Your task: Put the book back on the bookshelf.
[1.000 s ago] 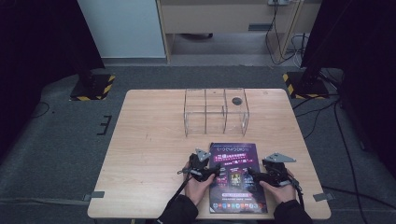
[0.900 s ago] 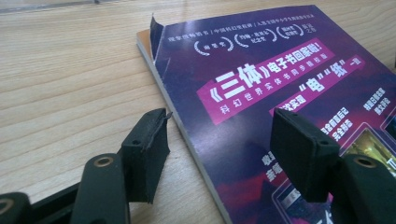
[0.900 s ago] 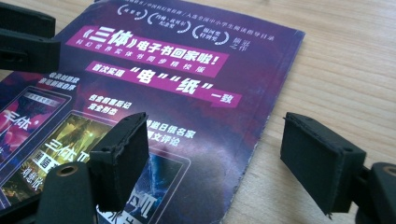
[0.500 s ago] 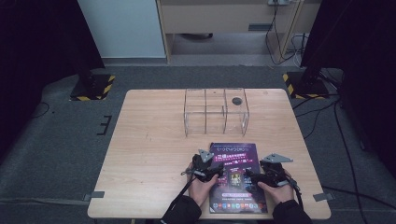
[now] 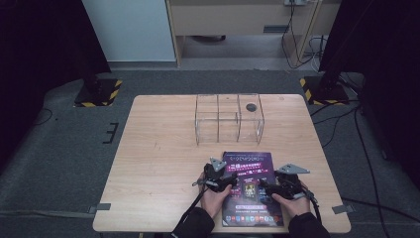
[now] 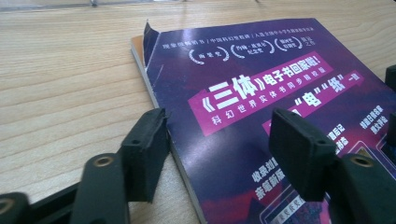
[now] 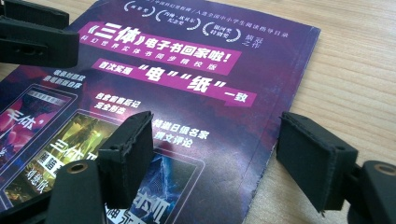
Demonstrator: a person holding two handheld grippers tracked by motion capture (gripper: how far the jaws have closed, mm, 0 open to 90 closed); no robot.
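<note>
The book [image 5: 250, 187] lies flat on the surface [image 5: 158, 163], close to the near edge and right of its middle, with its purple cover facing up and white and pink print across it. Its far edge points toward a clear box rack [image 5: 229, 118] that stands well apart from it, near the far edge of the surface. A small dark round piece [image 5: 251, 106] sits at the right part of that rack; whether it lies on the rack or on the surface behind it cannot be told.

The left hand-held gripper [image 5: 224, 177] rests at the book's left edge, held by the person's left hand [image 5: 214, 196]. In the left gripper view [image 6: 219, 149] its jaws stand apart, released, one over bare wood just beside the book's edge and the other over the cover, so that the edge of the book lies between them. The far left corner of the cover [image 6: 150, 35] curls up a little there.

The right hand-held gripper [image 5: 270, 186] sits at the book's right edge, held by the right hand [image 5: 292, 203]. In the right gripper view [image 7: 219, 154] its jaws are likewise spread, gripping nothing, one above the cover and one above the wood, straddling the book's right edge. The left hand-held gripper's black body shows at the upper left of that view [image 7: 35, 35].
</note>
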